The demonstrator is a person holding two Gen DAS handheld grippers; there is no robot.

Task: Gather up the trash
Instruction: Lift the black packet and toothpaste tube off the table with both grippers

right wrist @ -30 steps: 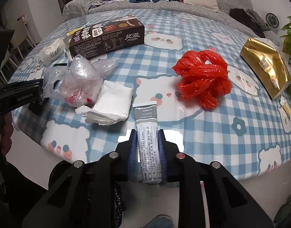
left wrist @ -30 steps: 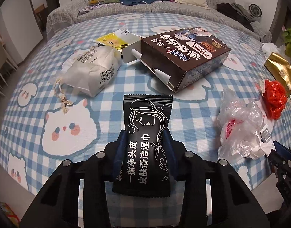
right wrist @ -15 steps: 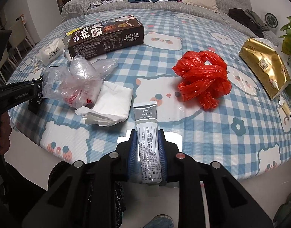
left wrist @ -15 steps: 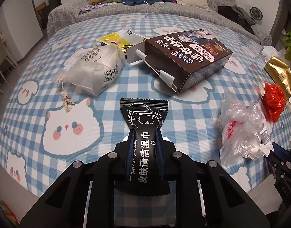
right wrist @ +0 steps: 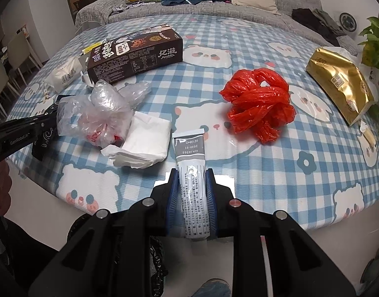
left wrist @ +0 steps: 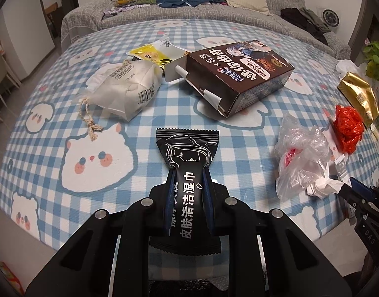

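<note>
The black sachet (left wrist: 187, 173), a flat glossy foil pack, sat pinched in the left claw (left wrist: 188, 185) over the table (left wrist: 53, 113) edge. The right claw (right wrist: 193, 193) was clamped on a soft grey tube (right wrist: 193, 173). Both needed firm, steady grips, since slick wrappers probably slip.

both wrist cams angled down, near table edge, sharing clear bag (left wrist: 302, 158)

Your count across both views: one black wet-wipe sachet (left wrist: 187, 173), one grey-and-white squeeze tube (right wrist: 193, 185), one brown cardboard snack box (left wrist: 241, 74), one knotted red plastic bag (right wrist: 260, 104), one clear crumpled plastic bag (right wrist: 97, 116), one gold foil pouch (right wrist: 340, 84), one white drawstring pouch (left wrist: 125, 89), one yellow sachet (left wrist: 147, 53), one folded white tissue (right wrist: 144, 146).
</note>
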